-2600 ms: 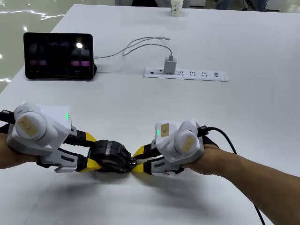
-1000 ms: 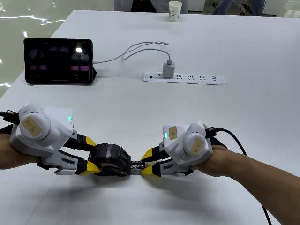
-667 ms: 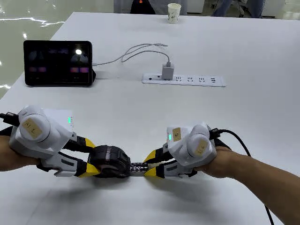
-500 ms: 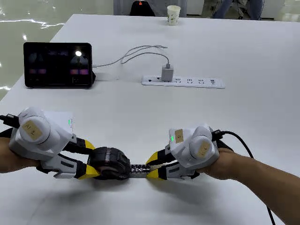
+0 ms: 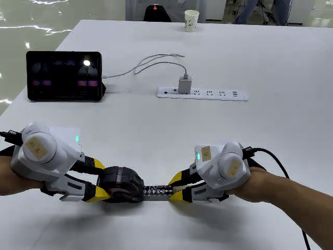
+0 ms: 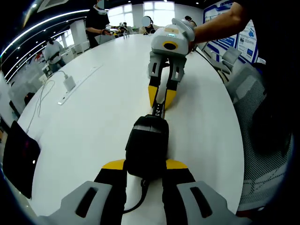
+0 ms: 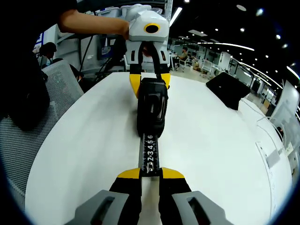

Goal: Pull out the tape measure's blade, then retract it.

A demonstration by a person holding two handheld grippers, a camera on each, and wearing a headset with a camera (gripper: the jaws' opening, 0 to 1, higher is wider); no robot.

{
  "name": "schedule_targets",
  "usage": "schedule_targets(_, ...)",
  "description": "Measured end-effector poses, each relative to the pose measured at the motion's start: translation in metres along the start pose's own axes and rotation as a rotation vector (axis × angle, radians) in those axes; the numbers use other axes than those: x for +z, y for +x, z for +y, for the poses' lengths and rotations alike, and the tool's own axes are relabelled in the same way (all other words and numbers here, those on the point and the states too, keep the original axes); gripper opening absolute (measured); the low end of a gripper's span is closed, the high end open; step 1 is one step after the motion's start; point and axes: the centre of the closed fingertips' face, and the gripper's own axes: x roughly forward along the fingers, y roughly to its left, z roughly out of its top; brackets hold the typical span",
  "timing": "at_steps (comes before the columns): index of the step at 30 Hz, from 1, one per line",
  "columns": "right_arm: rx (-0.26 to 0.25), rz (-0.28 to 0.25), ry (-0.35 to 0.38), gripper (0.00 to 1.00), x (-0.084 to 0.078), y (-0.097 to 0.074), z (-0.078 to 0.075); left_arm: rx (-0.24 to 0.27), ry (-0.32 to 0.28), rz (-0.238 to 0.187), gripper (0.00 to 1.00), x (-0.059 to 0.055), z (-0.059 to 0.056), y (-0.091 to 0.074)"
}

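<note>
My left gripper (image 5: 100, 180) and right gripper (image 5: 176, 187) match: rounded white housings, black jaws capped in yellow, a tan sticker (image 5: 35, 148) on each round end and a small green light (image 5: 198, 155). A black cable (image 5: 270, 157) leaves the right one. I wear a dark top (image 7: 21, 79).

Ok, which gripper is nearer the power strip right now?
Right. The right gripper, clamped on the blade, sits nearly in line with the power strip, on the person's side of it. The left gripper, holding the tape measure's case, lies farther off to the left.
</note>
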Motion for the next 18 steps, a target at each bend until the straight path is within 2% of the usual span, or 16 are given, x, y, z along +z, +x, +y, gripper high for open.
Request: schedule_targets(18,-0.006,0.015,0.017,0.09,-0.013,-0.014,0.001,-0.003,0.002,0.004,0.23,0.0,0.0,0.0)
